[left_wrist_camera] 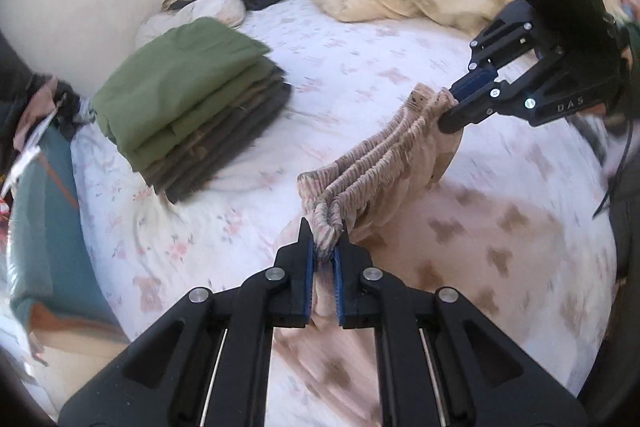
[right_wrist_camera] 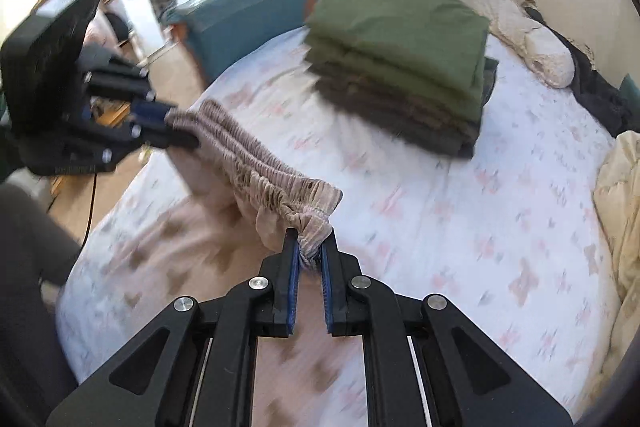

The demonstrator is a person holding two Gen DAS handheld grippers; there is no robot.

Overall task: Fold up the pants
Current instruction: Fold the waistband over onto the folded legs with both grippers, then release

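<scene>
While grippers (left_wrist_camera: 325, 247) (right_wrist_camera: 309, 251) pinch pants (left_wrist_camera: 372, 155) — floral bedsheet (left_wrist_camera: 340, 39) below.

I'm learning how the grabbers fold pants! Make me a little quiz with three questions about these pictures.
1. True or false: the left gripper and the right gripper each pinch one end of the waistband.
2. What lies on top of the folded stack on the bed? A) a green garment B) a red towel C) a blue pillow
3. Fill in: the pants are pinkish with a ______ pattern of blotches.

Key: 1 true; 2 A; 3 brown
</scene>
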